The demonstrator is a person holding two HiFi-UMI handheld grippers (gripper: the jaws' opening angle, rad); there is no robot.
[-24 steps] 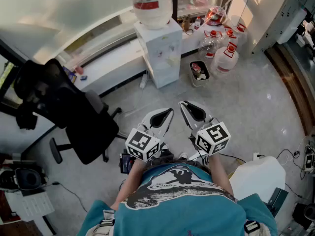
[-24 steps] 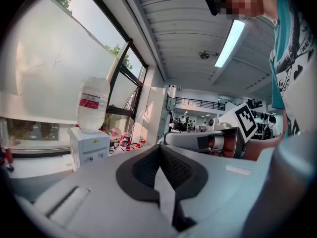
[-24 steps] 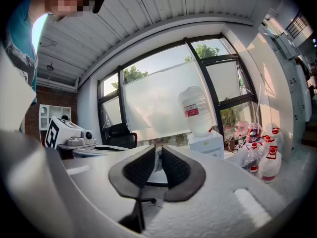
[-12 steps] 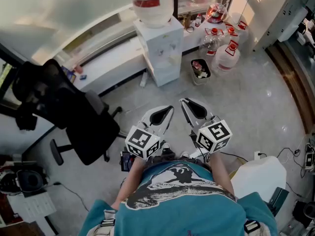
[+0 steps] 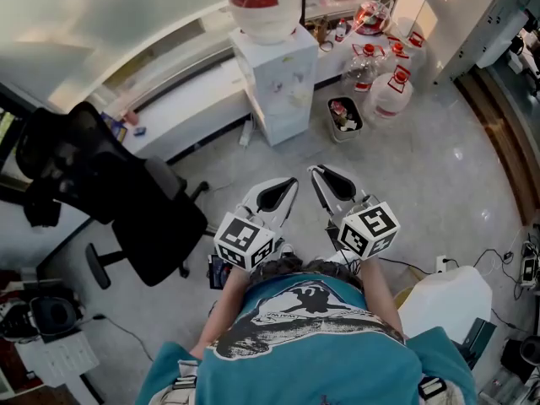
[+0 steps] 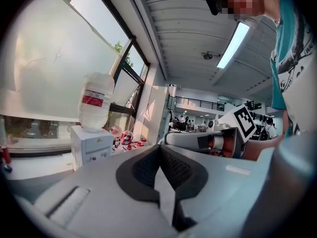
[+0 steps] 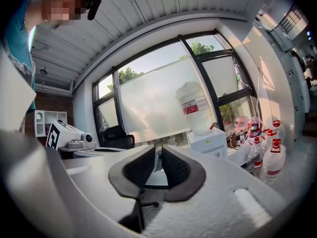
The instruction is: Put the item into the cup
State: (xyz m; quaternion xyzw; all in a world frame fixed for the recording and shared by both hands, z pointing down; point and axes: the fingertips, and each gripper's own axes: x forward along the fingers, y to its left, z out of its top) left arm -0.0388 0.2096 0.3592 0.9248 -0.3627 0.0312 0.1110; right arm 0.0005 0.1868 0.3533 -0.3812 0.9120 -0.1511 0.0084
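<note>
1. Two tongs, the left tongs [image 5: 289, 184] and the right tongs [image 5: 315, 174], are held side by side just in front of the person's teal shirt [image 5: 304, 344]. Both point roughly level, away from the body.
2. The left tongs are clenched: their dark pads meet at the tips with nothing between them.
3. The right tongs are released: their pads stand slightly apart, and only background shows through the gap.
4. Below them lies the pale floor [image 5: 439, 192]. A black office chair [image 5: 126, 201] stands toward its left side, and a white canister [image 5: 443, 298] sits at its right, near the person.
5. Farther off, a water dispenser [image 5: 278, 87] stands at the floor's far edge below the window. It has a bottle [image 5: 263, 2] on top and a small bin [image 5: 343, 118] just to its right.
6. Clear jugs with red caps [image 5: 388, 91] cluster right of the bin.
7. Neither the item nor the cup can be made out in any view.
</note>
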